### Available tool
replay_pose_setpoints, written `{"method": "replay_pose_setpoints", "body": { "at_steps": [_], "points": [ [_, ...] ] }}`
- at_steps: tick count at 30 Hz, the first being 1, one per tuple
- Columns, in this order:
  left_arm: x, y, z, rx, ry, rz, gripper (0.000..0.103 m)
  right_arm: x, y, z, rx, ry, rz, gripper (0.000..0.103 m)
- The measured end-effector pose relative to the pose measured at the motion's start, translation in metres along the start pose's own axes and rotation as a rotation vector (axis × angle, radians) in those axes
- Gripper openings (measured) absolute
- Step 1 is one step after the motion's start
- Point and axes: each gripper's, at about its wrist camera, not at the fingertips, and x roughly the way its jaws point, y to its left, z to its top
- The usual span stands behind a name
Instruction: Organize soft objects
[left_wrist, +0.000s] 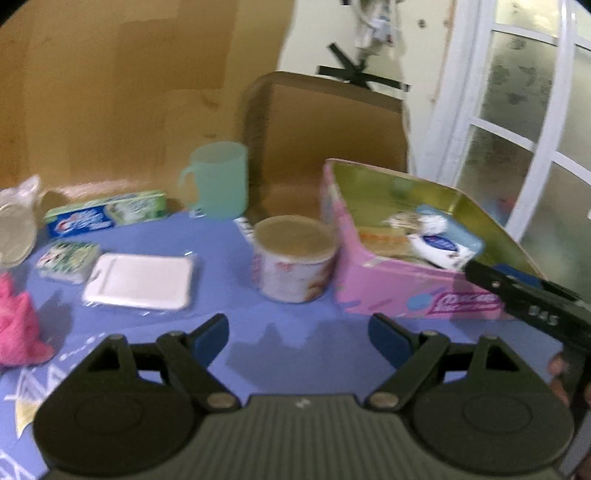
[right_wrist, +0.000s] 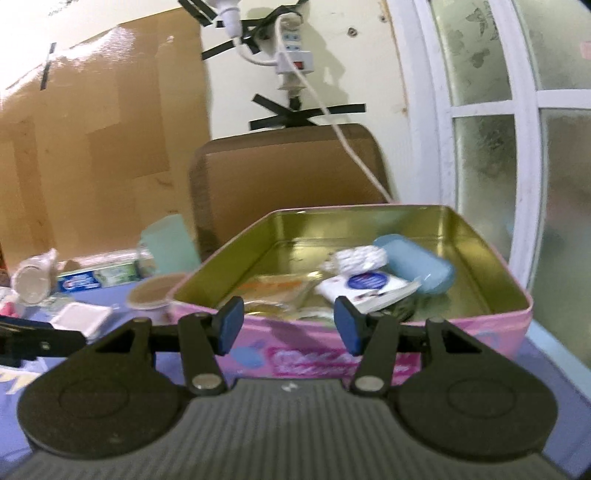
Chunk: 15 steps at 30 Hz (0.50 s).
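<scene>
My left gripper hangs open over the blue cloth with nothing between its blue pads. A pink fluffy soft thing lies at the far left edge. The pink tin stands to the right and holds a white wipes pack and a blue case. My right gripper is open and empty just in front of the tin. Inside lie a white knitted piece, the wipes pack and the blue case. One finger of the right gripper shows before the tin.
A round lidded tub stands beside the tin. A white flat packet, a small green pack, a toothpaste box and a green mug sit to the left. A cardboard chair back rises behind, with a window at right.
</scene>
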Motion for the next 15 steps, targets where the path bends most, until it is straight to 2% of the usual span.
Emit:
{"method": "replay_pose_setpoints", "body": {
  "at_steps": [10,15],
  "points": [
    [-0.024,0.03,-0.016,-0.021,-0.009,0.103,0.086,-0.01,0.048,0.004,0.014,0.039,0.102,0.057],
    [-0.032,0.039,-0.019,-0.035,-0.017,0.132,0.086,-0.016,0.059,0.004,0.004,0.039,0.111,0.057]
  ]
}}
